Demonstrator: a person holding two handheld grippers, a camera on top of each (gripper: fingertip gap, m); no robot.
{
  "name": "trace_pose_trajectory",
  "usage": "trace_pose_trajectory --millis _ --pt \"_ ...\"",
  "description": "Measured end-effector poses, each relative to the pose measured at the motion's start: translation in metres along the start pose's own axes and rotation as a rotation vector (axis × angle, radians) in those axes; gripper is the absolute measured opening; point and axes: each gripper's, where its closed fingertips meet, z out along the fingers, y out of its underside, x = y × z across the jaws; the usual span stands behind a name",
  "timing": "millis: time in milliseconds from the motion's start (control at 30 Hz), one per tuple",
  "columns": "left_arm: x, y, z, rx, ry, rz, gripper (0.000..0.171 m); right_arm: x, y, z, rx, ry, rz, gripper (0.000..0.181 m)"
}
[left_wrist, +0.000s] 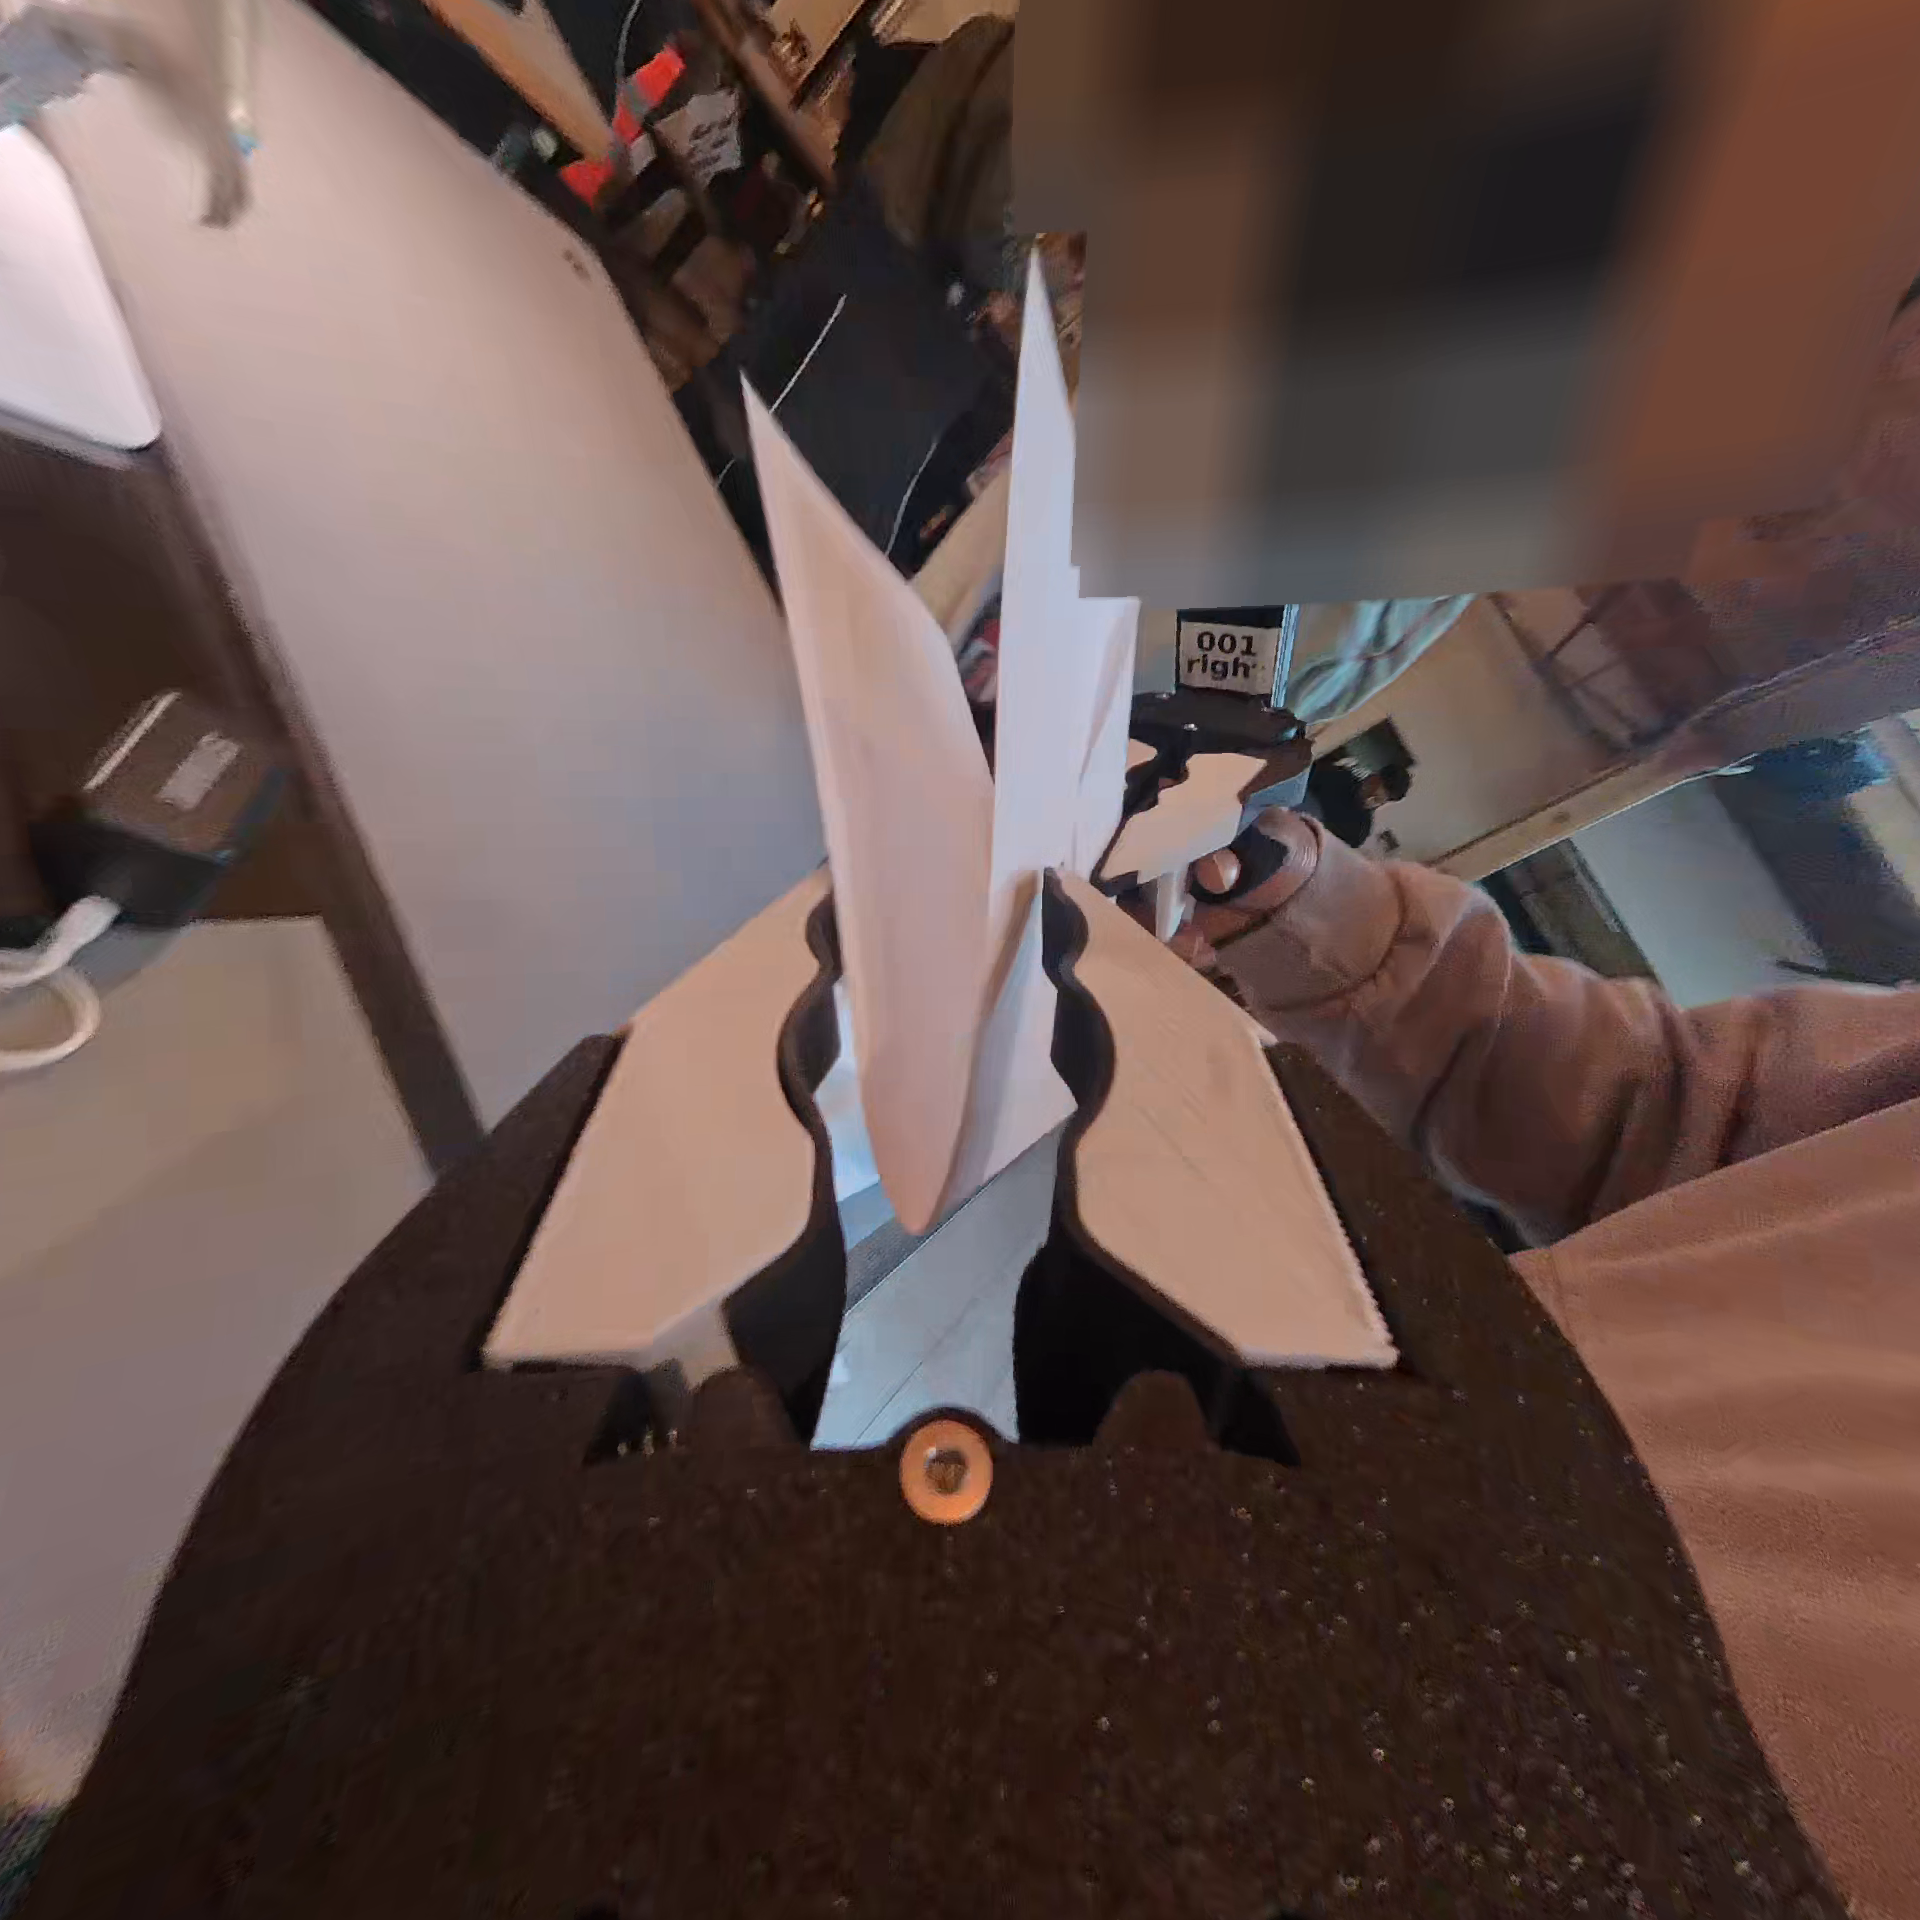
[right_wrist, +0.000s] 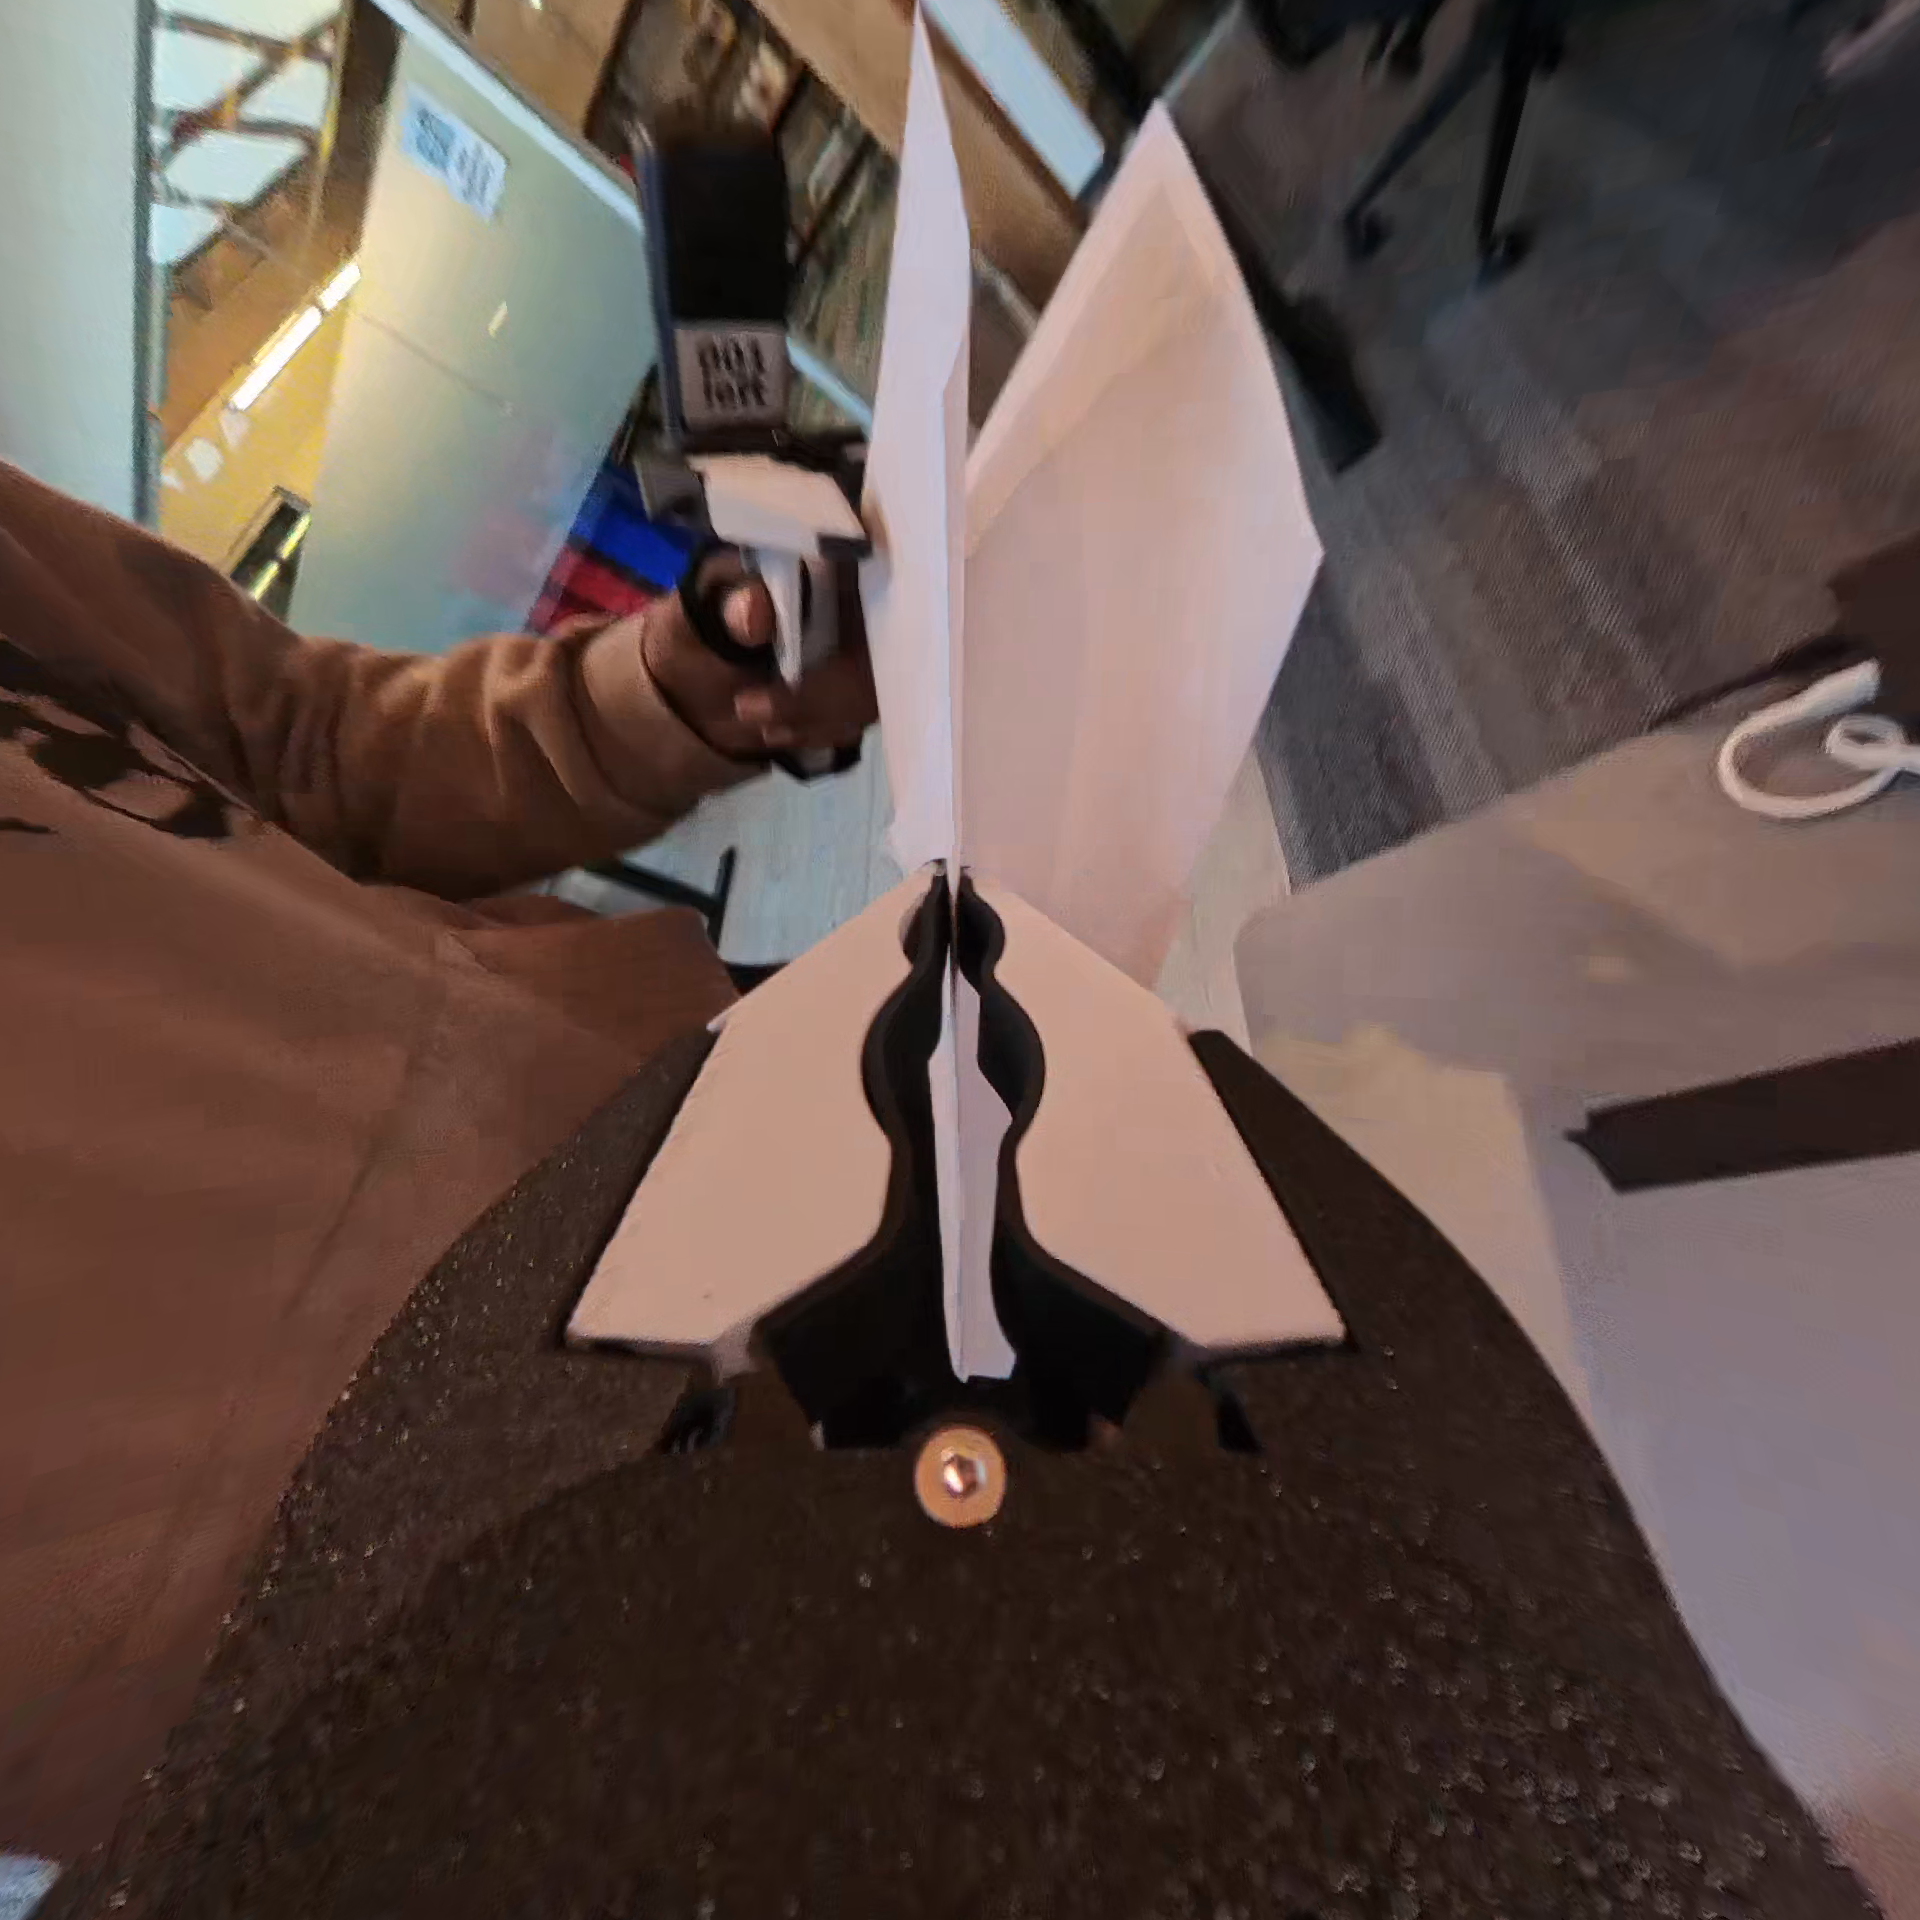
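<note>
A folded white paper sheet (left_wrist: 894, 831) is held up in the air between both grippers. My left gripper (left_wrist: 935, 894) has its fingers closed around the paper's loose folds, which bulge between the tips. My right gripper (right_wrist: 951, 873) is shut tight on a thin folded edge of the same paper (right_wrist: 1122, 582), which fans out beyond the tips. The right gripper also shows in the left wrist view (left_wrist: 1174, 821), against the paper's far side. The left gripper shows in the right wrist view (right_wrist: 821, 551), touching the paper's left edge.
A person's brown sleeves (left_wrist: 1455, 1039) (right_wrist: 364, 727) hold the grippers. A white tabletop (left_wrist: 416, 520) lies to the left, with a white cable (left_wrist: 52, 987) (right_wrist: 1797, 758) on it. Grey carpet (right_wrist: 1558, 520) and cluttered shelves (left_wrist: 665, 125) lie beyond. The grippers' ends are close to 9 cm from one another.
</note>
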Motion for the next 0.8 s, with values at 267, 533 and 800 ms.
trace_pose_trajectory --millis 267,533,800 --pt "-0.137 0.094 -0.004 -0.57 -0.121 0.165 0.05 0.161 0.151 0.086 -0.453 0.108 -0.131 0.0" --pt "-0.196 0.167 0.046 -1.064 0.045 0.494 0.049 0.204 0.142 0.11 -0.405 0.349 -0.479 0.0" --pt "-0.226 0.171 0.059 -1.005 -0.136 0.816 0.0 0.239 0.116 0.097 -0.288 0.791 -0.894 0.0"
